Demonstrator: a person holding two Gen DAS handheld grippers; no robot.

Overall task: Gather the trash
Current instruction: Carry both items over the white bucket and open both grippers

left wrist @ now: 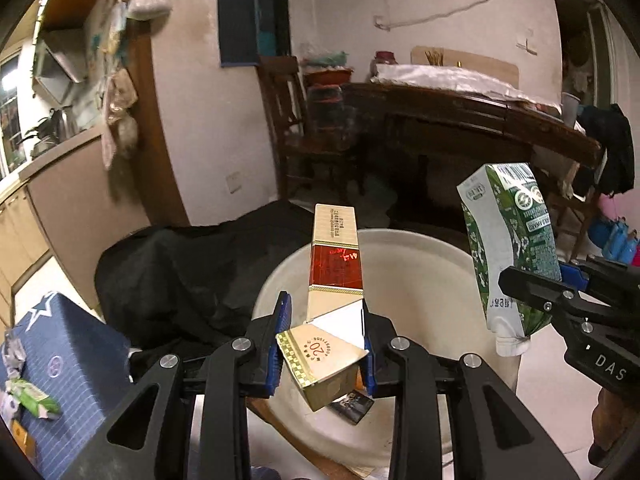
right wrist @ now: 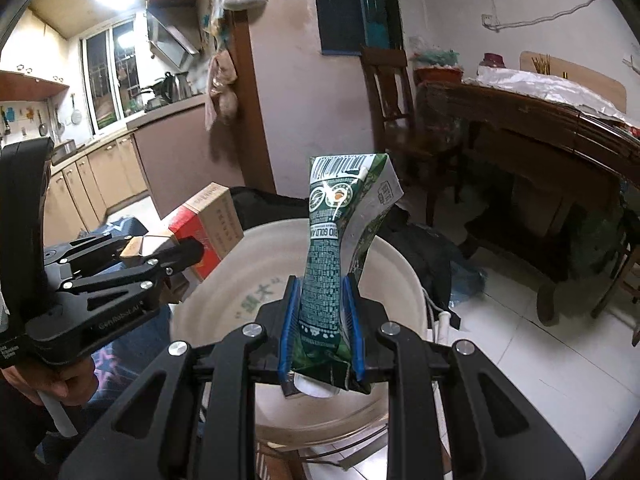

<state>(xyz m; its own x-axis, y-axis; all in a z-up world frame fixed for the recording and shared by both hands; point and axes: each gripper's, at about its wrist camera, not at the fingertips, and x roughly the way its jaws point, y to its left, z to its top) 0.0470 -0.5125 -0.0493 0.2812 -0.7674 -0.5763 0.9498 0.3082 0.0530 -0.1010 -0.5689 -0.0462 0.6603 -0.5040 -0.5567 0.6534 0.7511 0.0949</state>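
My left gripper (left wrist: 326,344) is shut on a gold and red cigarette carton (left wrist: 334,260), which points up and away over a large white bucket (left wrist: 432,280). The same carton (right wrist: 208,224) and the left gripper (right wrist: 176,256) show at the left in the right wrist view. My right gripper (right wrist: 320,316) is shut on a squashed green and white milk carton (right wrist: 340,232), held upright above the white bucket (right wrist: 248,280). The milk carton (left wrist: 512,240) and right gripper (left wrist: 536,292) also show at the right in the left wrist view.
A small dark packet (left wrist: 352,404) lies in the bucket. A black bag (left wrist: 180,272) sits behind the bucket. A blue striped box (left wrist: 64,364) with a green wrapper (left wrist: 32,398) is at left. A dark wooden table (right wrist: 540,140) and chair (right wrist: 396,104) stand behind. The floor is white tile (right wrist: 520,360).
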